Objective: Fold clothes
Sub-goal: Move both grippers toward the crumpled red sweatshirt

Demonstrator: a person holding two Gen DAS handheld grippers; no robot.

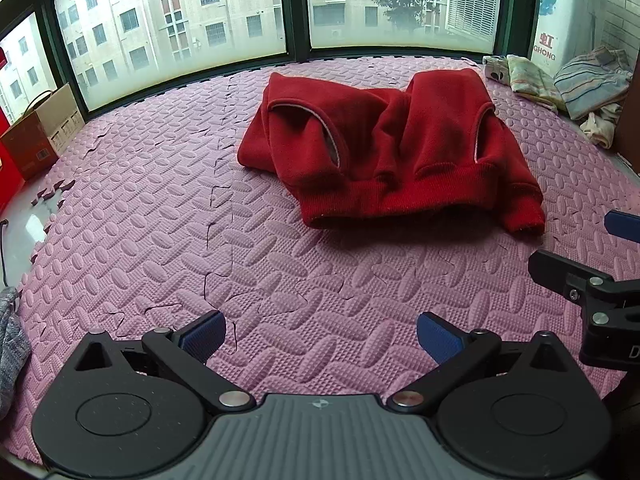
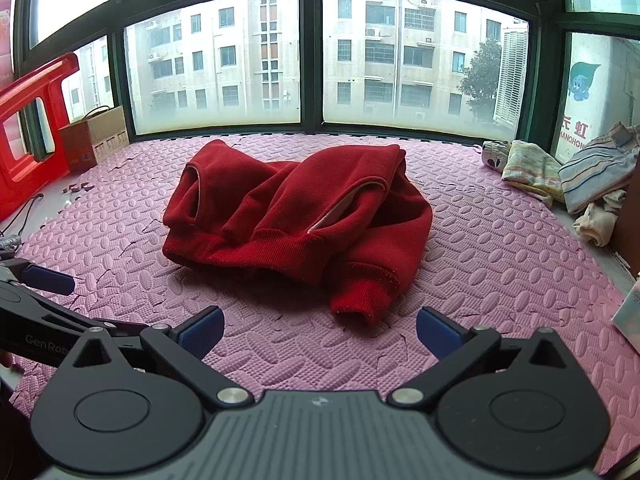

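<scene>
On the pink mat (image 1: pixel 160 216), red sweater (image 1: pixel 384 148) lies crumpled; both grippers' fingers (image 1: pixel 202 334) spread wide, empty

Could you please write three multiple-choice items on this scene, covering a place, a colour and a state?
1. Where does the sweater lie?
A. On the pink foam mat
B. In the cardboard box
C. On the striped pile

2. What colour is the sweater?
A. Blue
B. Red
C. Grey

3. How does the right gripper stand?
A. Shut on a cuff
B. Shut, empty
C. Open, empty

Key: 1 A, it rests mid-mat; 2 B, its fabric is red; 3 C, only mat shows between its spread blue pads.
</scene>
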